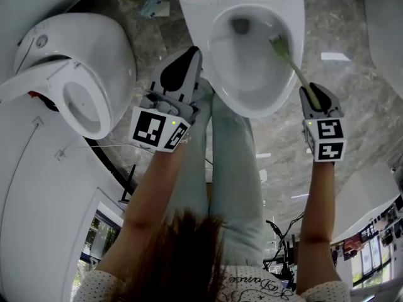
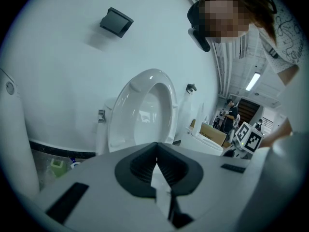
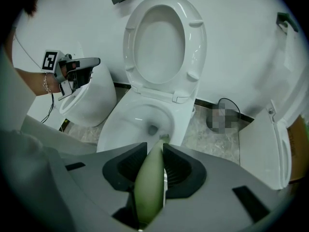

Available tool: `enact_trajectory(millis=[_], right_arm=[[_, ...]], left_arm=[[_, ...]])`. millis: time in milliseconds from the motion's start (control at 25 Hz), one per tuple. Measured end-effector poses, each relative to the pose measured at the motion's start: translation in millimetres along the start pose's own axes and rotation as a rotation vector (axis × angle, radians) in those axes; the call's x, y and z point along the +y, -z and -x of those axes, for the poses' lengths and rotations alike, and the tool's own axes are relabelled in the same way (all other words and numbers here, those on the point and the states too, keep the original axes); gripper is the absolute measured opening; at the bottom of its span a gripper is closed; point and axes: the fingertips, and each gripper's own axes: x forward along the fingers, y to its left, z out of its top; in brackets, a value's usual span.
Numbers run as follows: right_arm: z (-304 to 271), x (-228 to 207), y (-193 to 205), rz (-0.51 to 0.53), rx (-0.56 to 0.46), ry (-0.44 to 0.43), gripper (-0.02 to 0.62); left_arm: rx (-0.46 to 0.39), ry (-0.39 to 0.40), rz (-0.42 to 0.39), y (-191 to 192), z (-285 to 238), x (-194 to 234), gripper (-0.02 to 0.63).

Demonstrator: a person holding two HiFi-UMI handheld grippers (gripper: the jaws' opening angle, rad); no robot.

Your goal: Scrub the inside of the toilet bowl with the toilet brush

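Observation:
A white toilet bowl (image 1: 286,27) stands open in the head view, its drain hole (image 1: 240,25) at the far side; its seat (image 3: 190,33) is raised against the wall. My right gripper (image 1: 313,97) is shut on the green handle of the toilet brush (image 1: 293,63). The brush head (image 1: 278,42) rests against the bowl's inner right wall. From the right gripper view the handle (image 3: 150,187) runs out between the jaws to the brush head (image 3: 164,137) inside the bowl (image 3: 120,124). My left gripper (image 1: 184,74) is shut and empty, held to the left of the bowl's rim.
A second white toilet (image 1: 82,87) with a raised seat stands at the left. The floor is grey marble tile (image 1: 343,36). The person's legs (image 1: 233,168) stand right in front of the bowl. A white fixture (image 3: 273,149) sits at the right.

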Motion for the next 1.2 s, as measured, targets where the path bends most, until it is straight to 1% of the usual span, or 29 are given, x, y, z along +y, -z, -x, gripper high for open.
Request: enact_trajectory(millis=[400,680,880,960,1080,1200], right_arm=[[-5,-14,-26,-0.029,-0.09,0.04,0.115],[-5,-25,-49,-0.11,-0.202,0.045,0.115],[-7,-26,-57,-0.133,-0.237,0.046,0.115],[-9,-24,-61,-0.115,-0.244,0.049,0.114],[-12,-14,-71,-0.047,-0.248,0.055,0.114],[-17,-5,-81,-0.012,-0.259,0.051,0.115]], left_arm=[[-0.003,-0.006,0.001,-2,6,0,0.002],[-0.001,-0.005,0.006,2,6,-1,0.003],[-0.002,-0.004,0.005,3,6,-3,0.003],[-0.003,-0.006,0.005,3,8,-2,0.003],[-0.002,-0.009,0.0,3,8,-1,0.003],[-0.001,-0.01,-0.006,4,9,0,0.002]])
